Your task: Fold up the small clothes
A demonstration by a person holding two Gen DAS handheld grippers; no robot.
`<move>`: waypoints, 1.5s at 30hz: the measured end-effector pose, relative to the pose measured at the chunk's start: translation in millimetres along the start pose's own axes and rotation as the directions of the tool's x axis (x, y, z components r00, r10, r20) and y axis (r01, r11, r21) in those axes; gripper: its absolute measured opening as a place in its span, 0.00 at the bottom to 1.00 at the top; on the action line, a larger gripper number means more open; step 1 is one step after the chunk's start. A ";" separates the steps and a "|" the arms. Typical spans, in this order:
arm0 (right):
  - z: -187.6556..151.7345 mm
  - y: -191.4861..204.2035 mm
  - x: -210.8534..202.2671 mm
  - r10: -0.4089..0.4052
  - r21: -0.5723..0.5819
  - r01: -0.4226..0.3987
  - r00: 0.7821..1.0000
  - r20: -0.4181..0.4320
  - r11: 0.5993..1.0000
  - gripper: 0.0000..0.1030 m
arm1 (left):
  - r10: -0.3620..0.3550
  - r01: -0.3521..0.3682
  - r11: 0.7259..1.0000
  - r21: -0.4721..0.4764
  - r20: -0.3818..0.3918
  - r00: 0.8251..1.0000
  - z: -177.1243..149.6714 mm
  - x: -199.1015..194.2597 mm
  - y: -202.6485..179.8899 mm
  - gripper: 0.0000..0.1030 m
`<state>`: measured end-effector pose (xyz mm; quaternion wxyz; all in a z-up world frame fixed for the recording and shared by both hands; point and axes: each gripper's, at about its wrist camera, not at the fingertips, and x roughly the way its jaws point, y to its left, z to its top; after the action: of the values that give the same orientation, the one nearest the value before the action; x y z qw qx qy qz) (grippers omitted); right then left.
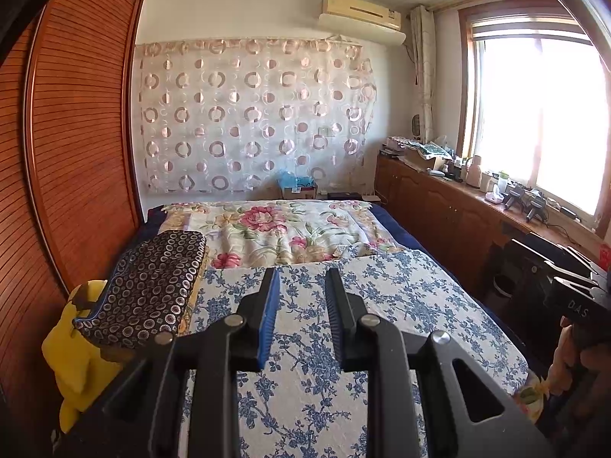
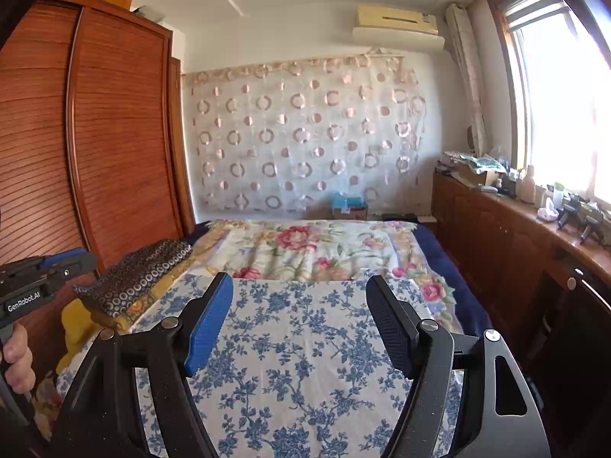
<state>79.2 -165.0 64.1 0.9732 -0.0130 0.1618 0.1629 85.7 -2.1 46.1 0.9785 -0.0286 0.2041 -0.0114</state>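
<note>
Left gripper (image 1: 301, 271) hangs above the bed with its jaws partly spread and nothing between them — one blue pad, one black. Under it lies a blue-flowered cloth (image 1: 382, 305), spread flat across the near half of the bed, filling the view from centre down to 6 o'clock. At 9 o'clock in that view a dark ring-patterned folded cloth (image 1: 152, 282) rests on a yellow item (image 1: 72, 347) beside the slatted wooden wardrobe (image 1: 76, 152). Toward 12 o'clock, past the blue cloth's far edge, a pink-flowered bedspread (image 1: 275, 229) covers the rest of the bed. Right gripper (image 2: 299, 282) is spread wide, also holding nothing, over the same blue-flowered cloth (image 2: 305, 343). A cluttered wooden cabinet (image 2: 496, 236) runs under the window at 3 o'clock.
</note>
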 end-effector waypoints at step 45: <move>-2.3 -1.5 -3.7 -0.004 0.004 0.004 1.000 0.001 1.000 0.72 | 0.008 -0.008 1.000 -0.002 -0.006 1.000 -2.4 -2.2 6.6 0.23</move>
<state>75.6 -167.8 63.1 0.9736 -0.0113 0.1617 0.1607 82.7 4.4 44.4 0.9779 -0.0285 0.2069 -0.0072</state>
